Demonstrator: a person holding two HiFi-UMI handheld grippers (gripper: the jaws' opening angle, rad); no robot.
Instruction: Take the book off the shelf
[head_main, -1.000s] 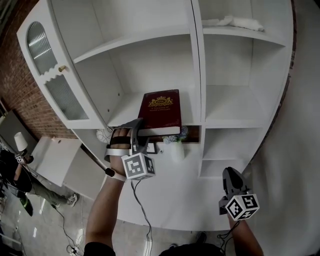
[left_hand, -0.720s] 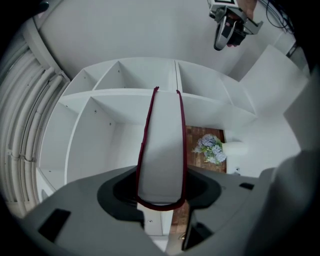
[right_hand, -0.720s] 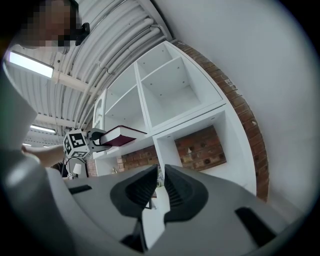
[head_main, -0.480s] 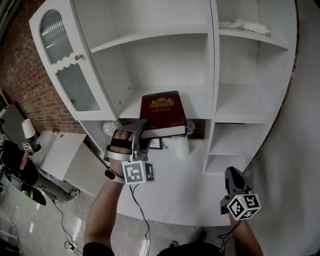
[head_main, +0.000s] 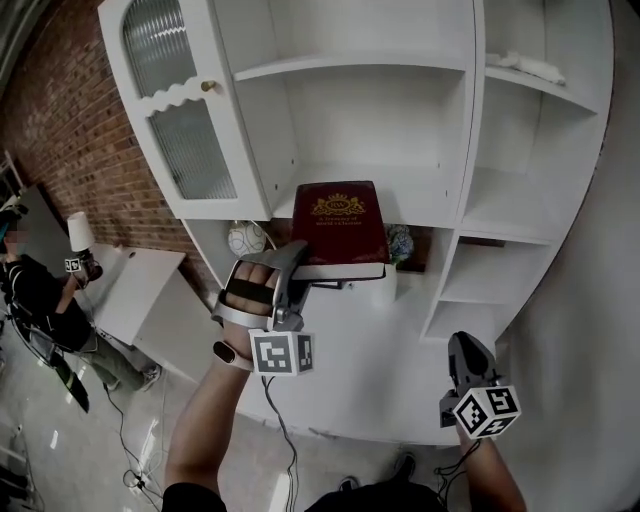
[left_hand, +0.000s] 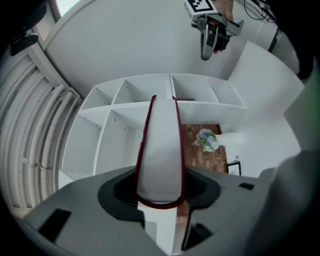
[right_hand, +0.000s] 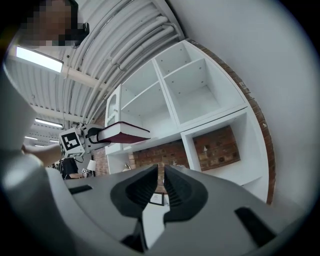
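A dark red book (head_main: 340, 222) with a gold emblem lies flat in the air in front of the white shelf unit (head_main: 400, 195). My left gripper (head_main: 300, 264) is shut on the book's near edge, and the left gripper view shows the book's pale page edge (left_hand: 160, 150) wedged between the jaws. In the right gripper view the book (right_hand: 122, 134) and the left gripper (right_hand: 92, 136) show at the left. My right gripper (head_main: 464, 356) hangs low at the right, away from the shelves. Its jaws (right_hand: 161, 182) are close together with nothing between them.
An open glass cabinet door (head_main: 180, 110) juts out at the left. Under the book stand a round ornament (head_main: 243, 238) and a white vase (head_main: 385, 285) with flowers (head_main: 399, 243). A white cloth (head_main: 530, 66) lies on the upper right shelf. A person (head_main: 40, 300) stands at far left.
The book has come further out of the shelf with my left gripper still shut on it. The head view has swung left. The right gripper has hardly moved.
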